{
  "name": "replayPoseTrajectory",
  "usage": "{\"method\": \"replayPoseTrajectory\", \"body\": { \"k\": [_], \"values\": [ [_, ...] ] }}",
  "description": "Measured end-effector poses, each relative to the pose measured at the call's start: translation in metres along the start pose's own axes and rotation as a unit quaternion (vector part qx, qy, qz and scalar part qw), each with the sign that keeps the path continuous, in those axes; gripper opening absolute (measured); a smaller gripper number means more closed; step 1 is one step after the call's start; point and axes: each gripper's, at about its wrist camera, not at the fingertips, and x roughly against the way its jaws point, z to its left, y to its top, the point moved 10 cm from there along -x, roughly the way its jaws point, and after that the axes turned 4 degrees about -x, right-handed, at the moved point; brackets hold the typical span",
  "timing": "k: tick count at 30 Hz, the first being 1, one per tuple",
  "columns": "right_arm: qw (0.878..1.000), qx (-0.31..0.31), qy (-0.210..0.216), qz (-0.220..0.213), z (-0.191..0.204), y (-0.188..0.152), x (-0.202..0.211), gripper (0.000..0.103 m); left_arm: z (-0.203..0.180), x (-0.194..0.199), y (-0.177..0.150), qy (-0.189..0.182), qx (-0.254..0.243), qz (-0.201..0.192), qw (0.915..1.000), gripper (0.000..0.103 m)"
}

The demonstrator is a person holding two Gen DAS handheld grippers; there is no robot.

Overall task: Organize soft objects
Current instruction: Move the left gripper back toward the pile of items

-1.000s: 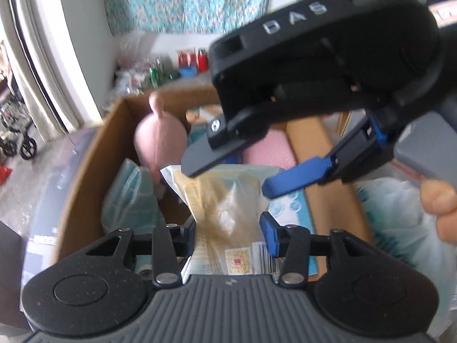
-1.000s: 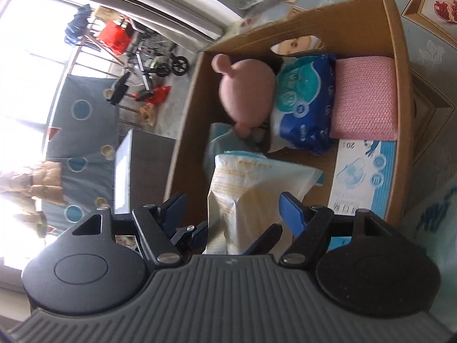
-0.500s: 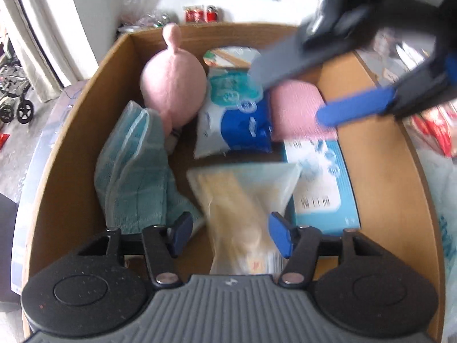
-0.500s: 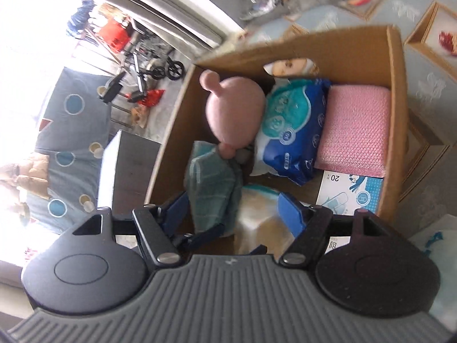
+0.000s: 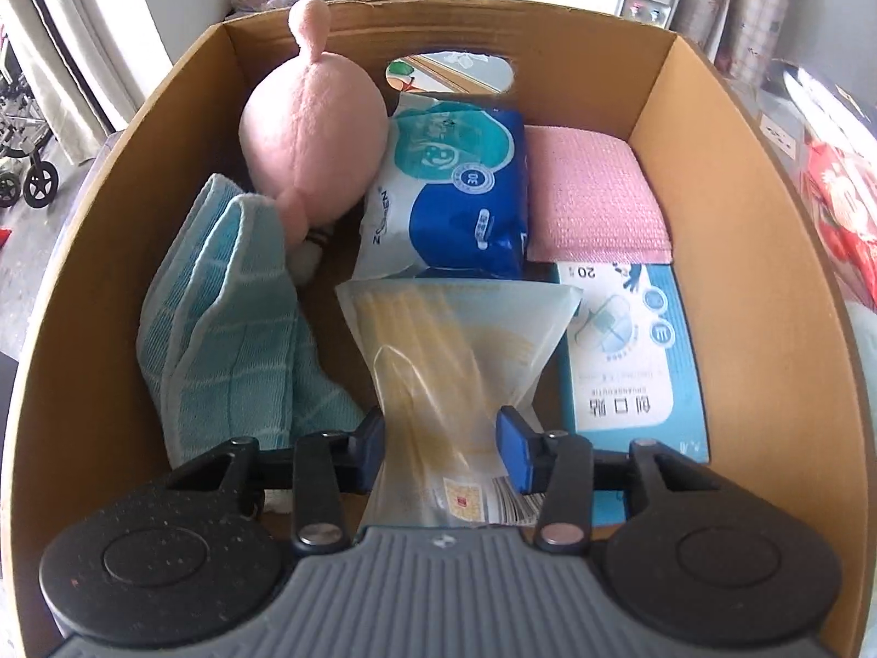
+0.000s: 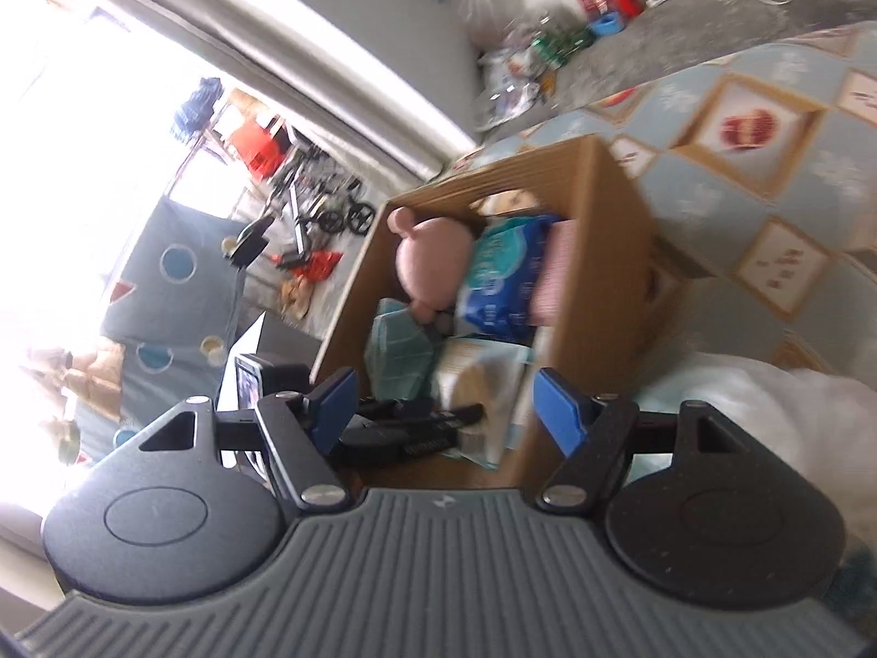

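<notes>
Cardboard box [image 5: 729, 252]: nearly full; bare floor only between teal towel [image 5: 219, 318] and yellow packet [image 5: 455, 362]. Packet: long axis toward far wall, pinched in the closing left hand-held gripper [image 5: 441, 441]. Right hand-held gripper [image 6: 444, 411]: open, empty, outside the box.

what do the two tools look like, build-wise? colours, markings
Both alike: left tool and right tool have blue finger pads on black linkage arms with silver pivot screws, two round black speckled housings, and a grey ribbed body bearing a small logo. No cables or sleeves in view.
</notes>
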Motion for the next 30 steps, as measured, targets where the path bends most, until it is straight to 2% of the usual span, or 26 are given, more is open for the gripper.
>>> {"method": "replayPoseTrajectory", "body": {
  "k": [3,5,6,8,11,16,18,23,26,30],
  "values": [
    [1.000,-0.017,0.001,-0.014,-0.018,-0.008,0.023,0.071,-0.001,0.002,-0.002,0.003,0.001,-0.005,1.0000,0.047],
    [0.999,-0.023,0.003,-0.027,-0.027,-0.012,0.041,0.071,-0.001,0.007,-0.003,0.008,0.001,-0.009,0.9999,0.059],
    [0.999,-0.026,0.003,-0.036,-0.032,-0.014,0.052,0.072,-0.001,0.012,-0.003,0.012,0.002,-0.013,0.9998,0.069],
    [0.998,-0.028,-0.001,-0.058,-0.040,-0.015,0.074,0.074,0.002,0.027,-0.003,0.019,0.009,-0.030,0.9993,0.075],
    [0.994,-0.024,-0.014,-0.101,-0.051,-0.020,0.115,0.078,0.007,0.063,-0.004,0.032,0.023,-0.073,0.9965,0.080],
    [0.984,-0.014,-0.057,-0.170,-0.078,-0.039,0.182,0.080,-0.009,0.139,-0.020,0.041,0.017,-0.171,0.9843,0.087],
    [0.979,-0.015,-0.077,-0.190,-0.092,-0.052,0.203,0.081,-0.028,0.167,-0.030,0.025,0.008,-0.202,0.9789,0.089],
    [0.969,-0.027,-0.112,-0.217,-0.125,-0.090,0.241,0.081,-0.099,0.216,-0.060,-0.047,-0.018,-0.261,0.9641,0.093],
    [0.961,-0.026,-0.141,-0.235,-0.141,-0.114,0.260,0.081,-0.150,0.225,-0.078,-0.091,-0.044,-0.266,0.9586,0.093],
    [0.956,-0.037,-0.161,-0.242,-0.163,-0.147,0.276,0.081,-0.215,0.221,-0.103,-0.127,-0.083,-0.276,0.9491,0.093]
  ]
}}
